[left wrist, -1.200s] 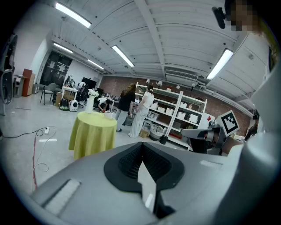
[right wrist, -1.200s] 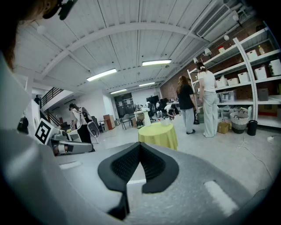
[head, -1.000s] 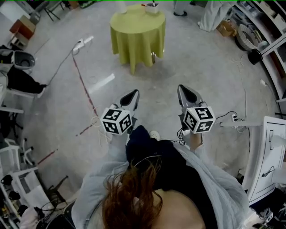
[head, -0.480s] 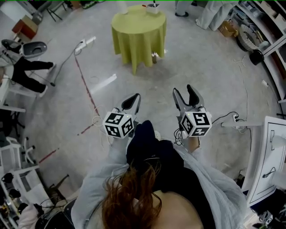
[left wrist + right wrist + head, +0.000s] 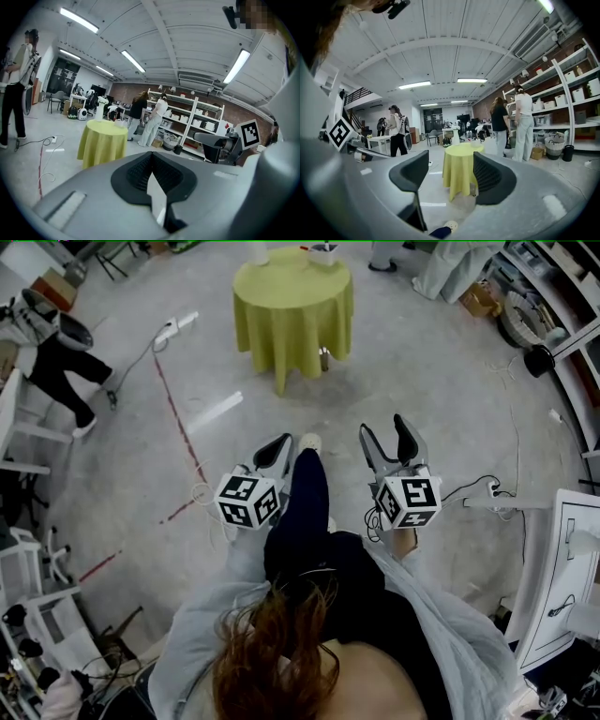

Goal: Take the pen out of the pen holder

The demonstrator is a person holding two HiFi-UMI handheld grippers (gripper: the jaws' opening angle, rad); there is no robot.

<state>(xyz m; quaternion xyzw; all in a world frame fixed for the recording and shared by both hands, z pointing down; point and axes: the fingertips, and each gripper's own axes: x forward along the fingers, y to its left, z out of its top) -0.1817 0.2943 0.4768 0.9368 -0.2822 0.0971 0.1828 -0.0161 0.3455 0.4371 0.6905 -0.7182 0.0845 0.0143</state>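
Left claw is pressed together, empty; well ahead of both claws, the small white pen holder stands on the round yellow-green-draped bench; right claw is opening, nothing between its jaws.

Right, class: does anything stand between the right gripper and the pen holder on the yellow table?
Nothing visible does. Bare floor lies between the right gripper, jaws opening and empty, and the table; the pen holder sits on its far side.
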